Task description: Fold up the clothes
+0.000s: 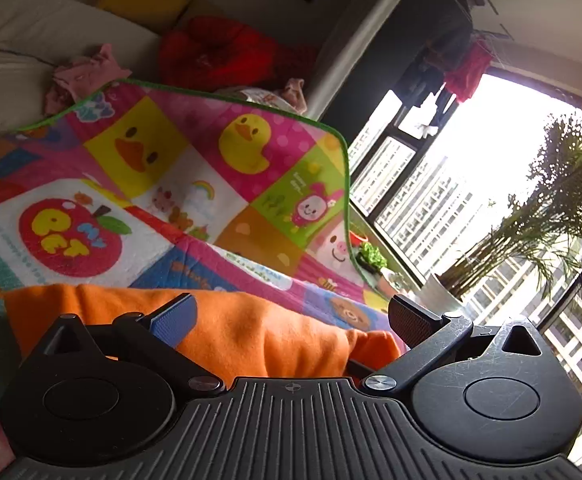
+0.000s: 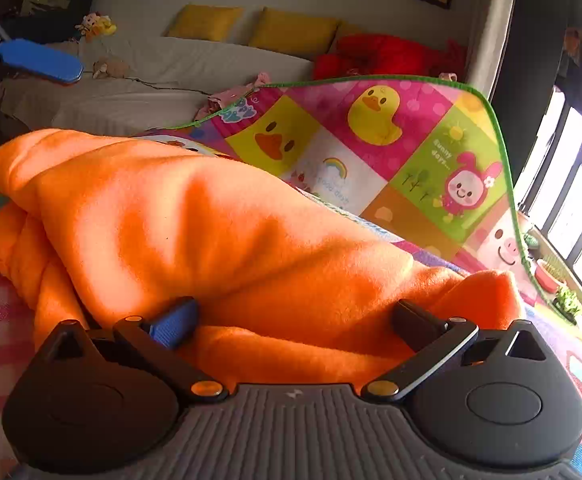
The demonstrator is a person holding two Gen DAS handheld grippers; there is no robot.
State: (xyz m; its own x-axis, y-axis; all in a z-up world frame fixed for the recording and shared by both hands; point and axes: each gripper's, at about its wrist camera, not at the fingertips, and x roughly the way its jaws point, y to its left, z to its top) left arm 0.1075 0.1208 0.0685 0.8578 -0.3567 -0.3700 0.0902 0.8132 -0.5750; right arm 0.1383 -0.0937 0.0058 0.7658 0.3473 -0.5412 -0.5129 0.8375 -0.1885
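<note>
right wrist view: orange garment (image 2: 211,216) bunched between the spread fingers of the open right hand-held gripper (image 2: 295,320)

The orange fleece garment (image 2: 219,216) bunches so thickly that its kind cannot be told, and its near edge is hidden behind the right tool (image 2: 295,320). At nine o'clock it hides much of the cartoon play mat (image 2: 411,152). The window (image 1: 471,184) at three o'clock is blown out white.
</note>
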